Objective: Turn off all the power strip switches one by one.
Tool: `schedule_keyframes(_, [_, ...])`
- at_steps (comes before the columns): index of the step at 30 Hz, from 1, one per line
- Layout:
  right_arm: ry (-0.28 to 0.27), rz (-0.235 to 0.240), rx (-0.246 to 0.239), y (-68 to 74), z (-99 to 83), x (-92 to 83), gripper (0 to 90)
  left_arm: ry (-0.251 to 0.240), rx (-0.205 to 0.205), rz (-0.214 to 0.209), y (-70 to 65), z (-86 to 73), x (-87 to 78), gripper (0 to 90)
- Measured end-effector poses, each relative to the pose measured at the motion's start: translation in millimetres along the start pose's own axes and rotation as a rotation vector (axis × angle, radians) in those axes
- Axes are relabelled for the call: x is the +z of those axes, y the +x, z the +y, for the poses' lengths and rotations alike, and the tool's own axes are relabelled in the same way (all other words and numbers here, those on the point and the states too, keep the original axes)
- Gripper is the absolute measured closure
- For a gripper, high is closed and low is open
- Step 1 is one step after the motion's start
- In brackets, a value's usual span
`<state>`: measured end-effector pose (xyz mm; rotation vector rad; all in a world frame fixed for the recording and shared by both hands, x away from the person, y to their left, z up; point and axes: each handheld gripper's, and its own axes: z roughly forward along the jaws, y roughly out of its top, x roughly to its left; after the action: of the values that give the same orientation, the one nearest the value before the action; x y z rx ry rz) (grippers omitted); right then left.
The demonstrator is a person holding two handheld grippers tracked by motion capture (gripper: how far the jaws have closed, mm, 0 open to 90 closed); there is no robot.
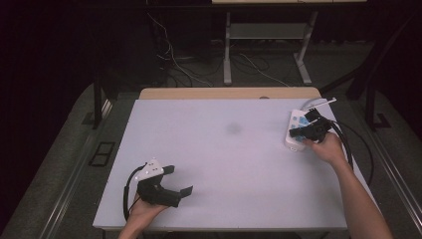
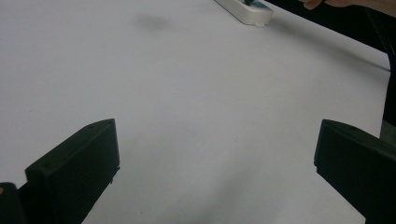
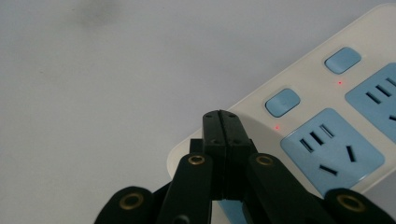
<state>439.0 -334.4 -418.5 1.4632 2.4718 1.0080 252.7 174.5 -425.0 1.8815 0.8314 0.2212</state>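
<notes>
Left gripper (image 1: 180, 180): seen at about 7 o'clock on the table (image 1: 219, 164) in the high view, resting low near the front edge; jaws spread wide, nothing between them, its own view taken up by bare white surface between the two black jaws (image 2: 215, 154).

Right gripper (image 3: 226, 122): jaws pressed flat together with nothing clamped, tips poised over the near corner of the power strip (image 3: 327, 121); whether the tips touch the casing cannot be told.

Power strip, place: at about 3 o'clock on the table (image 1: 294, 130), by the right edge, well apart from the left gripper and directly under the right gripper (image 1: 301, 133).

Long axis: run from near to far, toward 12 o'clock in the high view; in the right gripper view it slants away toward 1 o'clock from the tips.

Key relation: the nearest blue switch (image 3: 282, 102) lies just beyond the closed tips, at about 1 o'clock; a second switch (image 3: 342, 59) lies farther along the same line. A short push forward and down is judged to be what pressing it would call for.

Nearer hand: the right, by far.

View difference: switches, blue sockets (image 3: 331, 151) and small red lamps are resolved in the right gripper view; the high view gives the strip's place on the table; the left gripper view catches its end (image 2: 245, 11) far off at 12 o'clock.
</notes>
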Motion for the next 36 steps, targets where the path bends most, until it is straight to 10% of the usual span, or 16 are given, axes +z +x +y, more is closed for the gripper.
schedule_keyframes(22, [-0.082,0.047,0.023,-6.9,15.2,-25.8,90.0,0.006,-0.007,0.000,1.7,-0.5,1.1,0.0])
schedule_keyframes(36, [-0.060,-0.005,-0.001,-8.9,38.9,-30.7,90.0,0.007,-0.009,-0.001,3.4,-0.6,0.6,0.0])
